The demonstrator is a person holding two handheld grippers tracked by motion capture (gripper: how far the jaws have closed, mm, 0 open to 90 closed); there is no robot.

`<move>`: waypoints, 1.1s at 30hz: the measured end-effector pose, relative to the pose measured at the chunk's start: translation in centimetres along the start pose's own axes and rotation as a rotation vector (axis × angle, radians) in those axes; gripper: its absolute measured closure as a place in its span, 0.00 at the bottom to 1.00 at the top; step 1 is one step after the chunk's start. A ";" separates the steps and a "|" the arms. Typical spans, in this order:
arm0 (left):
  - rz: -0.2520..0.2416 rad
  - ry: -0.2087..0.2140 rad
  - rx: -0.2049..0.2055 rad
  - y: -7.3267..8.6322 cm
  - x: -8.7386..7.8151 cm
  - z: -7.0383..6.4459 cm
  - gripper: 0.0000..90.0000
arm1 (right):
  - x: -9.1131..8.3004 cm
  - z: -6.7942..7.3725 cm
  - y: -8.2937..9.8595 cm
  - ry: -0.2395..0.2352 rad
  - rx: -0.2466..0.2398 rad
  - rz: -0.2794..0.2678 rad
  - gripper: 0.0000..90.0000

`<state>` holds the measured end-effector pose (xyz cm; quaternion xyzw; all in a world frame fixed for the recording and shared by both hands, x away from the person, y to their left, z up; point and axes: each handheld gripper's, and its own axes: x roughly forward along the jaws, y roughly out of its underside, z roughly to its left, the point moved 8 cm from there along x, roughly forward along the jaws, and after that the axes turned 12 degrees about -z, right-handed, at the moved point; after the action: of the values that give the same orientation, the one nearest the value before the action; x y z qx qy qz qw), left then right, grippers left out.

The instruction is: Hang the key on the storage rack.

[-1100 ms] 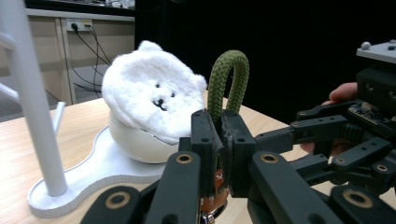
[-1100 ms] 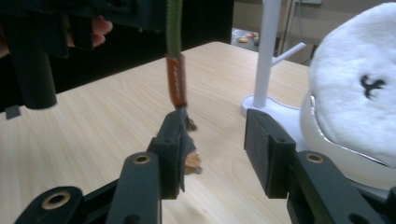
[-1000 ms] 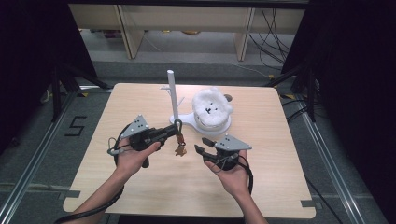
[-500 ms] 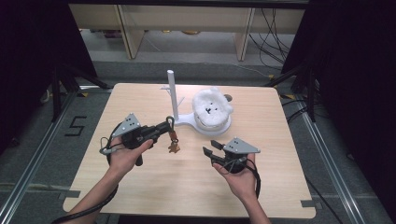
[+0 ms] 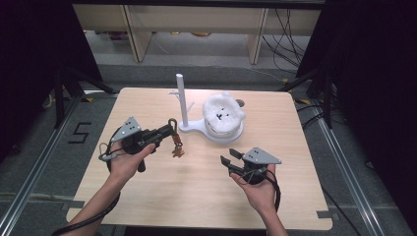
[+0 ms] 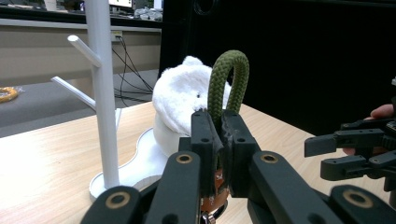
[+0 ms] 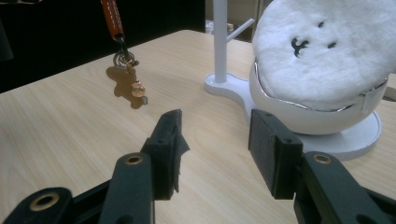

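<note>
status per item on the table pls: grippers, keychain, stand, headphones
left gripper: shut on the keychain's green rope loop
keychain: held off the table, loop upright between the jaws, charm dangling
right gripper: open, holding nothing
white peg stand: upright, pegs bare
fluffy white headphones: resting on the stand's base

Peg stand (image 5: 181, 98) left of plush headphones (image 5: 223, 114), both on table (image 5: 196, 196) behind keychain (image 5: 174, 147)
</note>
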<state>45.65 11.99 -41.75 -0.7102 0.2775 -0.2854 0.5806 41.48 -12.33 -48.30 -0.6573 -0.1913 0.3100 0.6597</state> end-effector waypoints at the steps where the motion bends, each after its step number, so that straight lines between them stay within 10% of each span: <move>1: -0.002 0.000 0.000 -0.1 0.0 0.1 0.94 | 0.1 0.0 0.0 -0.004 0.005 -0.016 0.61; 33: -0.009 -0.075 0.034 -0.9 0.5 3.7 0.94 | -2.4 -2.3 1.9 0.084 0.074 -0.008 0.57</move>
<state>48.76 14.29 -41.44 -0.7118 0.2475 -0.2658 0.6013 40.88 -15.72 -49.92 -0.6440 -0.1545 0.2867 0.6923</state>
